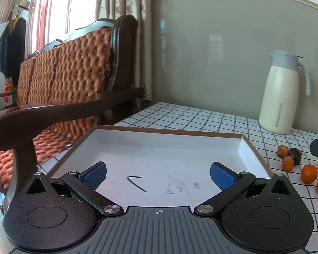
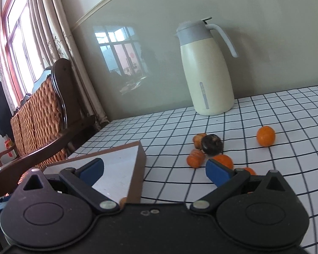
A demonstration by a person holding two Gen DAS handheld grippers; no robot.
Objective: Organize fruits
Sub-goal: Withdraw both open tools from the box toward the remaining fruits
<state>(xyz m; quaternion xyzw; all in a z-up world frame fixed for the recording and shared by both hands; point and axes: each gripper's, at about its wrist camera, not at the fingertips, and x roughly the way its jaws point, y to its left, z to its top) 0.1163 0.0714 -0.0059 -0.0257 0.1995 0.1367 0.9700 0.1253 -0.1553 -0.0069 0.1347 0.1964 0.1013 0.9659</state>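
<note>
Task looks barely started, judging by the layout: the white tray (image 1: 159, 148) with brown rim sits on the checkered bench (image 2: 265, 110) and holds no fruit in the left wrist view, only some pen scribbles on its floor. In the right wrist view a small orange bit (image 2: 123, 201) peeks out at the tray's near edge behind the tong body; can't tell if it's fruit in the tray or beside it. All the clearly visible fruit is loose on the bench to the right of the tray: a cluster of small orange fruits (image 2: 222, 160), like kumquats or tiny mandarins, packed around one dark, shrivelled-looking fruit (image 2: 212, 144), with two wrinkled orange-brown ones (image 2: 196, 158) touching or just beside it. One more orange fruit (image 2: 265, 136) lies apart, further right, toward the cream thermos jug (image 2: 207, 69) at the wall. Left tongs (image 1: 158, 173) wide open, holding nothing, hovering over the near part of the tray. Right tongs (image 2: 154, 172) also wide open and empty, straddling the tray's right corner, right pad just in front of the nearest orange fruit. Remaining, as I read it: essentially every fruit has yet to go into the tray; the dark one may need sorting out separately.
</note>
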